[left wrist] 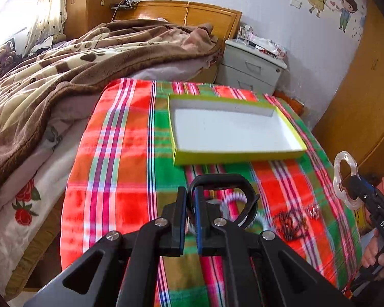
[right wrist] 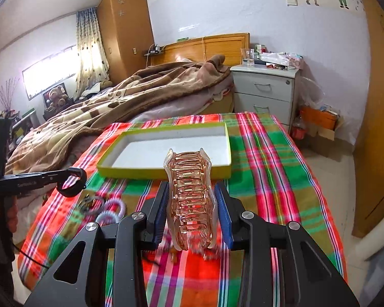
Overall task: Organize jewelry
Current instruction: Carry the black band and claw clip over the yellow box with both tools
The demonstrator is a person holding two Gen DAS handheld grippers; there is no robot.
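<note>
Left gripper [left wrist: 191, 206] is clamped on a black band [left wrist: 224, 183], lifted off the plaid cloth [left wrist: 120, 179]. Under and just right of its tips lie a white coil tie [left wrist: 229, 199], a dark cord [left wrist: 290, 223] and something small and shiny I can't make out. Straight ahead of both grippers sits the box [left wrist: 239, 154], white inside. Right gripper [right wrist: 192, 204] squeezes a clear pink hair claw [right wrist: 189, 197], held up just short of the box's near wall.
</note>
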